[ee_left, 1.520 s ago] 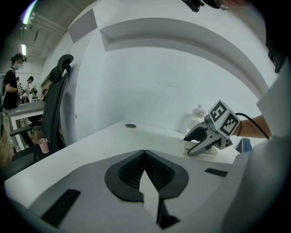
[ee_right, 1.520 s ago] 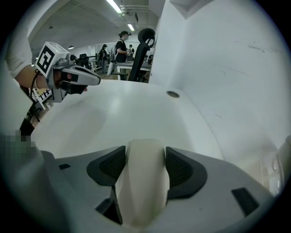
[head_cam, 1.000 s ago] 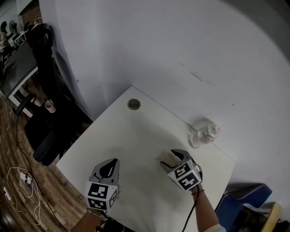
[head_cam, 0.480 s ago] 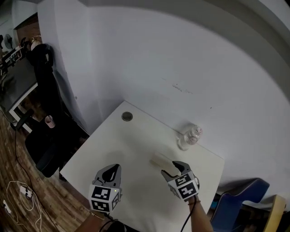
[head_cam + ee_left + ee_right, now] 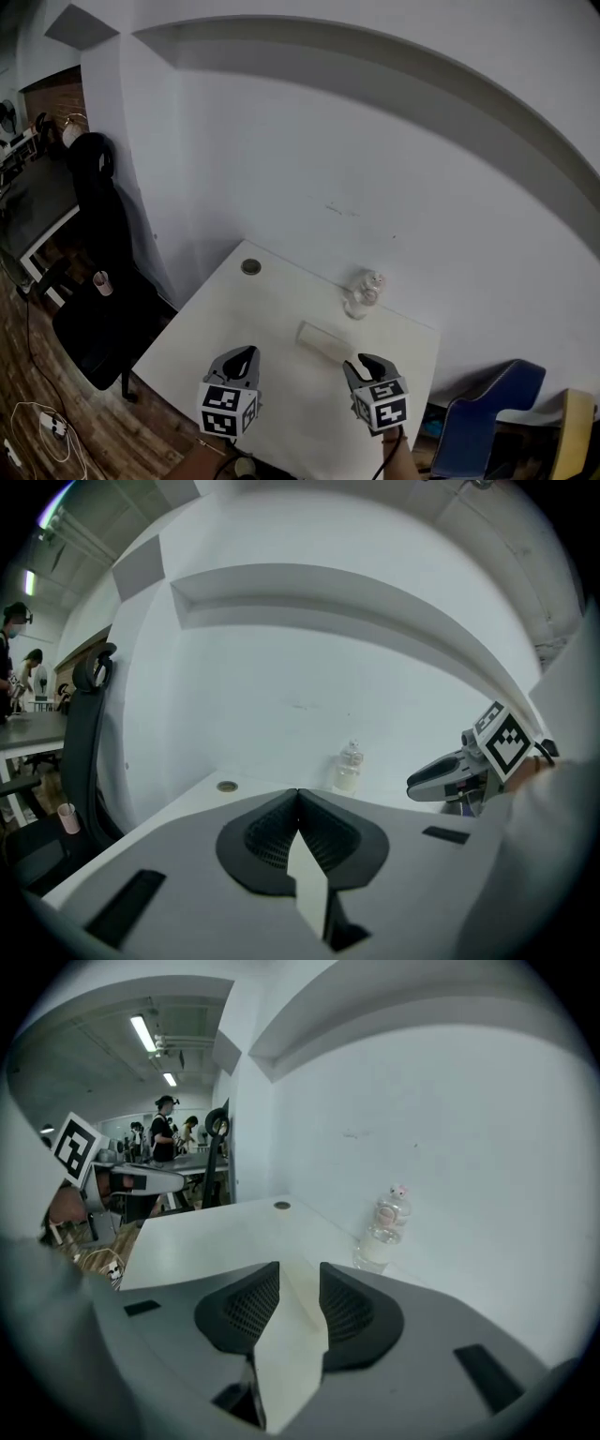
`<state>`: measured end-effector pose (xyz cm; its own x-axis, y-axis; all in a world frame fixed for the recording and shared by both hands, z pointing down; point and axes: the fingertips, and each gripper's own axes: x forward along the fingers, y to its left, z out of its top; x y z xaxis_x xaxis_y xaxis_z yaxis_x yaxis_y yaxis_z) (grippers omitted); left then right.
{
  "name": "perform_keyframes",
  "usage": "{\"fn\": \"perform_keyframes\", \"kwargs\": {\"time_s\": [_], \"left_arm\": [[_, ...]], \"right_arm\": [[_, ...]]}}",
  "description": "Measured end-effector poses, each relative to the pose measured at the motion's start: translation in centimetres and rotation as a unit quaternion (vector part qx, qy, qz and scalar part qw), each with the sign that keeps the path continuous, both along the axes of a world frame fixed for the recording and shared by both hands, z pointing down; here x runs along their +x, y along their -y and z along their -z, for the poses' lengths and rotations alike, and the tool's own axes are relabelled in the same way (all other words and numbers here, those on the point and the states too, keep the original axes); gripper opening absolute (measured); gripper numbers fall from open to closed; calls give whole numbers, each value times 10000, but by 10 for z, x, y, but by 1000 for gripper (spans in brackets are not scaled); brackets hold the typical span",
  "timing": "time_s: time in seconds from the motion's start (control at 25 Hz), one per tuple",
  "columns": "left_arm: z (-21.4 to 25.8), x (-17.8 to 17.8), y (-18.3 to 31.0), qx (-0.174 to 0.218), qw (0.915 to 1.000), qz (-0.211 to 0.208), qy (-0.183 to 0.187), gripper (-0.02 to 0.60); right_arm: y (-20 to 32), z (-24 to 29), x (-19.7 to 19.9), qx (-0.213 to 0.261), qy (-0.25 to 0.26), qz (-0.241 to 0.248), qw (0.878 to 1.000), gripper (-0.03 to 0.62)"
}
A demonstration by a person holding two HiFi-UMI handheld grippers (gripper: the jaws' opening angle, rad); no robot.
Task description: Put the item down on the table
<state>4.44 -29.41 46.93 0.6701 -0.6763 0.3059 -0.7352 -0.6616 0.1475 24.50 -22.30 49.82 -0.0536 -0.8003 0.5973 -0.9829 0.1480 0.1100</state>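
Note:
The item, a cream block point(image 5: 319, 339), lies flat on the white table point(image 5: 234, 309), free of both grippers. My right gripper point(image 5: 368, 361) hangs above the table just right of the block. Its jaws have just been closing and stand partly apart, gripping nothing. In the right gripper view the block point(image 5: 302, 1302) shows through the gap of that gripper point(image 5: 300, 1267), down on the table beyond the pads. My left gripper point(image 5: 246, 354) hovers left of the block. Its jaws meet at the tips point(image 5: 298, 799) with nothing between them.
A clear plastic bottle point(image 5: 362, 292) stands at the table's far edge by the white wall. A round dark disc point(image 5: 250, 266) sits near the far left corner. A black office chair point(image 5: 98, 281) is left of the table and a blue chair point(image 5: 487, 403) right of it.
Both grippers have lifted and drawn back from the table. The right gripper has come away from the block, which stays lying on the table, and its jaws have narrowed.

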Motion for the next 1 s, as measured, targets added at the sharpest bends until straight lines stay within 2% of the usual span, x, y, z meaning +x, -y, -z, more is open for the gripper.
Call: {"fn": "perform_keyframes", "kwargs": {"time_s": [0.24, 0.4, 0.64, 0.8, 1.0], "left_arm": [[23, 10, -11, 179, 9995, -203, -134, 17], [36, 19, -15, 283, 9988, -336, -206, 17], [53, 34, -16, 477, 9972, -511, -255, 17], [55, 41, -16, 510, 9968, -559, -268, 17], [53, 48, -20, 498, 9965, -623, -244, 17]], "right_arm": [[-33, 43, 9, 700, 50, -853, 9939, 91], [-57, 61, 27, 1072, -134, -1517, 9825, 61], [-87, 84, 48, 1617, -44, -2312, 9594, 48], [-105, 82, 60, 1724, 85, -2736, 9462, 44], [-116, 80, 64, 1709, 142, -2864, 9426, 44]]}}
